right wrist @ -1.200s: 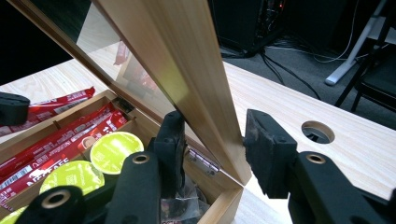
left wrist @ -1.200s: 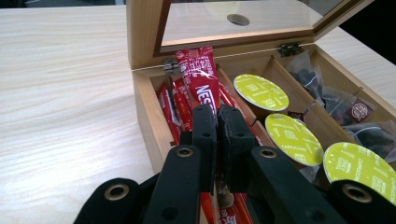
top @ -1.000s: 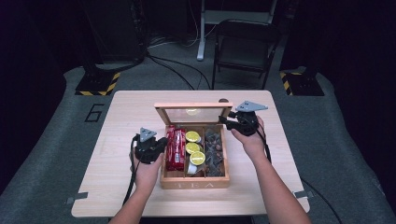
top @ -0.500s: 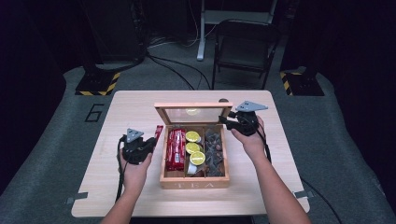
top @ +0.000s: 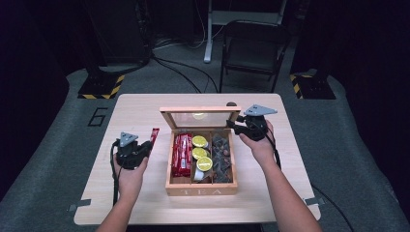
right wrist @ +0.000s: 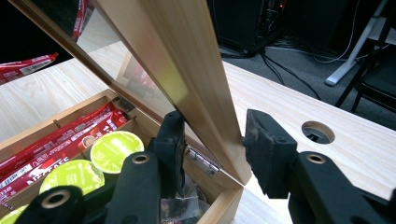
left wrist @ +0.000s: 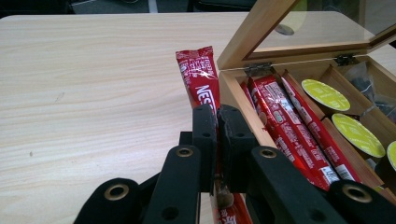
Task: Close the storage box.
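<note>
A: Where is the red sachet (left wrist: pixel 198 77) sitting right now?

B: It is being pinched in the left gripper (left wrist: pixel 216 135), whose jaws are clenched tight on its lower part. Its top end is sticking up past the jaws, just beside the left wall of the wooden tea box (top: pixel 200 188), outside it and over the table (top: pixel 135 108). In the high view the sachet (top: pixel 153 136) is showing as a red strip between the left gripper (top: pixel 143 149) and the box.

A: And the box itself?

B: It is resting in the middle of the table with its glass lid (top: pixel 199 117) standing open. The left compartment is holding more red sachets (top: pixel 182 154), the middle one is holding yellow-green capsules (top: pixel 199 152), and the right one is holding dark packets (top: pixel 222 154).

A: What is the right gripper (right wrist: pixel 212 140) doing?

B: Its jaws are straddling the lid's wooden frame (right wrist: pixel 187 70) near the hinge, one jaw inside and one outside. The inner pad is lying against the frame; whether the outer one is touching I cannot tell. In the high view the right gripper (top: pixel 239 126) is sitting at the lid's right corner.
</note>
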The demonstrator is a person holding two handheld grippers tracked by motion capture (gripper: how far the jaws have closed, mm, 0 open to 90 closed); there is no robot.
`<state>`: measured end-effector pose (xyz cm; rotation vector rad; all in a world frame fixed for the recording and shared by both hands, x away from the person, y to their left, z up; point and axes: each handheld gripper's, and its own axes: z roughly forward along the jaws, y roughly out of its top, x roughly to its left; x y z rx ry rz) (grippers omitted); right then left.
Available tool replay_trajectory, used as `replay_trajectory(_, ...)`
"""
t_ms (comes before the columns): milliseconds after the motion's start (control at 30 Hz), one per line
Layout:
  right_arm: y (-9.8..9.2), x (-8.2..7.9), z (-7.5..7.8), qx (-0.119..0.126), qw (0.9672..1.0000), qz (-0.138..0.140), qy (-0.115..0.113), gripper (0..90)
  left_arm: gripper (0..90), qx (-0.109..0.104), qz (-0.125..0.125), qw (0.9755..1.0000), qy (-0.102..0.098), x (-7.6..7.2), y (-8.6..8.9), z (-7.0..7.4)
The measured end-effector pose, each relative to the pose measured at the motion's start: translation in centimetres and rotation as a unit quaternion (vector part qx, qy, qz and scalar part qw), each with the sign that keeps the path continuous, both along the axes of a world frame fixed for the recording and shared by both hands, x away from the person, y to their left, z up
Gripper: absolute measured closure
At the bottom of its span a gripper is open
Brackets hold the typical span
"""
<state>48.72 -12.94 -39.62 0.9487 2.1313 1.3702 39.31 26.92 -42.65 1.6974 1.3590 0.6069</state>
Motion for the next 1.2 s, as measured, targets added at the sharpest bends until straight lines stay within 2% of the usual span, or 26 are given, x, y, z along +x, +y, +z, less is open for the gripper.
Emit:
replay_trajectory(200,0.0,0.0,0.0,-0.002,1.0,0.0,-0.001,58.3,85.5,0.005,0.005,1.0,-0.002,-0.2,0.9,0.0)
replay_trajectory(433,0.0,0.0,0.0,-0.002,1.0,0.0,-0.001,58.3,85.5,-0.001,0.015,0.9999,-0.002,-0.5,2.1,-0.1)
replay_trajectory(633,0.1,-0.1,0.0,-0.002,1.0,-0.002,0.0,58.3,85.5,0.002,0.016,0.9999,-0.004,-0.7,2.4,-0.4)
replay_trajectory(933,0.1,-0.1,0.0,-0.002,1.0,-0.002,-0.001,58.3,85.5,-0.003,0.017,0.9999,-0.002,-0.8,2.7,-1.6)
replay_trajectory(1200,0.1,-0.1,0.0,-0.004,1.0,-0.002,-0.002,58.3,85.5,0.002,0.022,0.9997,0.004,-0.9,3.1,-3.0)
